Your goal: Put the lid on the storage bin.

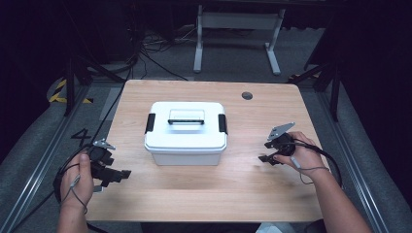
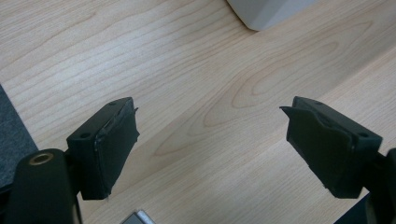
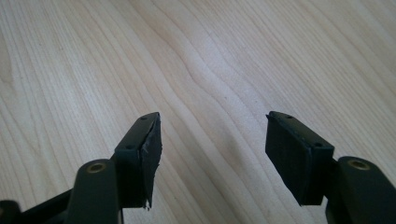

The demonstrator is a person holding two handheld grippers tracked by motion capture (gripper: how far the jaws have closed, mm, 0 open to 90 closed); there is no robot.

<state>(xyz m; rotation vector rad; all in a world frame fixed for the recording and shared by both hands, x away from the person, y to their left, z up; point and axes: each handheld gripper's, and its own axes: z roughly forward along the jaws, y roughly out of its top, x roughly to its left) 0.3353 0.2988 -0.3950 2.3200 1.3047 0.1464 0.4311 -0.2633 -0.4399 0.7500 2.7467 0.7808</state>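
The box (image 1: 185,132) sat mid-table, long axis left to right, between the left gripper (image 1: 112,175) and right gripper (image 1: 268,151). Both gaped empty; the right looked perhaps slightly nearer.

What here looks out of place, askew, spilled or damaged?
Nothing stands out. The white storage box sits square on the wooden table, lid on, handle flat, both black latches down. The left gripper and right gripper are open over bare wood, either side of it.
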